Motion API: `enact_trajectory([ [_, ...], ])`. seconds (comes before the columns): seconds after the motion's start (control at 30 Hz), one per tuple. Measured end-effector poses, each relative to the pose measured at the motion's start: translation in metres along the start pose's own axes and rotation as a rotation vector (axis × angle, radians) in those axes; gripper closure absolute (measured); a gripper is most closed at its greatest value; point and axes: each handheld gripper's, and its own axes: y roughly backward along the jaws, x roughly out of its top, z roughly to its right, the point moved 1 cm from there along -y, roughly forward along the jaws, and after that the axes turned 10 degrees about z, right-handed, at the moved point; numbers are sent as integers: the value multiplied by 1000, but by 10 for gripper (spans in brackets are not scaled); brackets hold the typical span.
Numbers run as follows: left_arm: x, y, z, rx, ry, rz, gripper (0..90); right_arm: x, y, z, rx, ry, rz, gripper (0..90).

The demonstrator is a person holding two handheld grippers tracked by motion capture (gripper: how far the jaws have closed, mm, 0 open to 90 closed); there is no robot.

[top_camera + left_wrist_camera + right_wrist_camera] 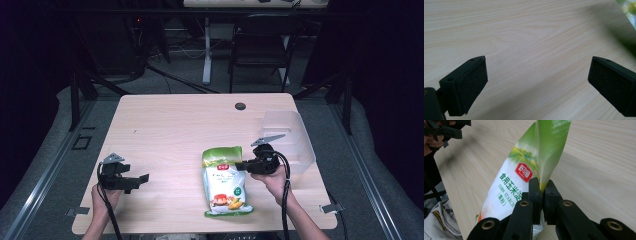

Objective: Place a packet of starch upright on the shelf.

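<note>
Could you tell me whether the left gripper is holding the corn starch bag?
No, the left gripper stands open over bare table, while the right gripper pinches the corn starch bag.

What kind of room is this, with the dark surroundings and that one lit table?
Probably a lab or recording studio, not a kitchen. A bare wooden table stands among dark frames and floor cables, with a folding chair behind. A person holds a cabled tool in each hand; the right tool pinches a corn starch bag.
</note>
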Motion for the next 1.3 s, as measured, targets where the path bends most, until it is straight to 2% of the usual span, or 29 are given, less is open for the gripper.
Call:
enact_trajectory([
  [0.23, 0, -1, -1, 7, -1, -3, 25, 3, 9, -4, 0, 21, 24, 869],
  [0.37, 0, 0, -1, 7, -1, -9, 24, 6, 13, -10, -56, 80, 17, 871],
  [0.83, 0, 0, 0, -2, -1, 7, 24, 13, 26, -19, -26, 90, 66, 881],
  [0.93, 0, 0, 0, -1, -2, 5, 24, 17, 30, -26, -17, 110, 74, 885],
  [1.13, 0, -1, 0, 4, -3, 8, 25, 20, 33, -33, -33, 131, 84, 891],
  [1.3, 0, -2, 0, -1, -4, 4, 25, 26, 37, -40, -17, 155, 101, 895],
])
